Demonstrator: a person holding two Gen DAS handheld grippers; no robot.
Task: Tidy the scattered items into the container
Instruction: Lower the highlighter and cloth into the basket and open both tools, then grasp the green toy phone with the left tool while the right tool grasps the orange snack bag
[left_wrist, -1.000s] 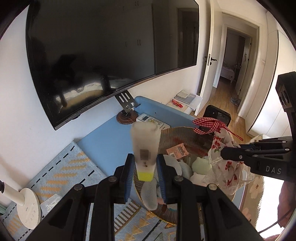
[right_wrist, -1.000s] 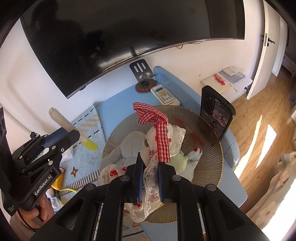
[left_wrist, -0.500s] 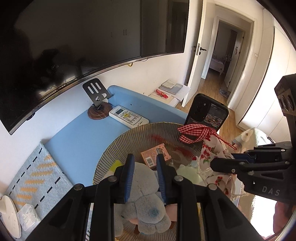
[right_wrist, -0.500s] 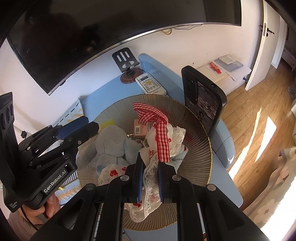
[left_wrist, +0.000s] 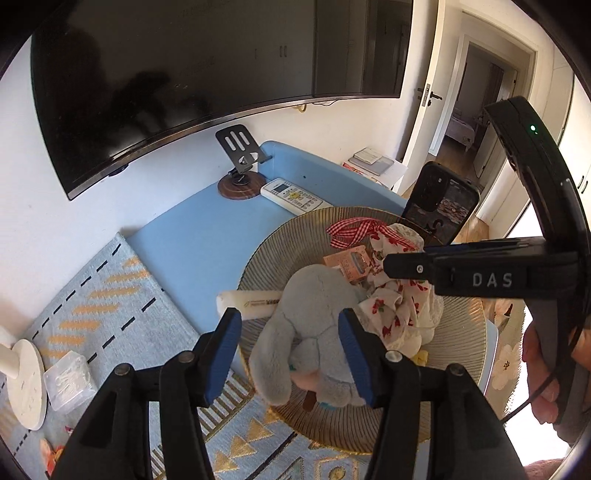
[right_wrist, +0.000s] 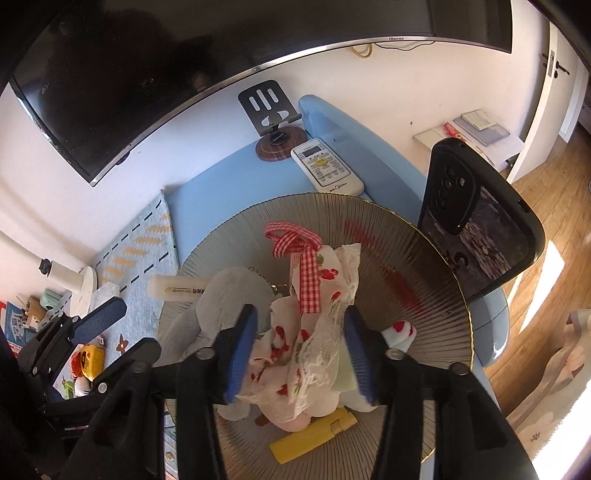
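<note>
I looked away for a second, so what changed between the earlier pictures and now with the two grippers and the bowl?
The left gripper opened, and the white tube with a yellow cap it held now lies across the rim of the ribbed glass bowl. The right gripper also opened, releasing the strawberry-print lace cloth with a red gingham bow into the bowl. The grey plush toy stays inside.

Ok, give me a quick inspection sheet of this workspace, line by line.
Surface: blue table, patterned mat.
Job's things: ribbed bowl holds grey plush, floral cloth, yellow item; white tube lies over its rim.
Clutter: remote, phone stand, phone.
Grippers: left hand-held gripper and right hand-held gripper open.
Cables: nothing seen on the table.
Surroundings: TV, door.
</note>
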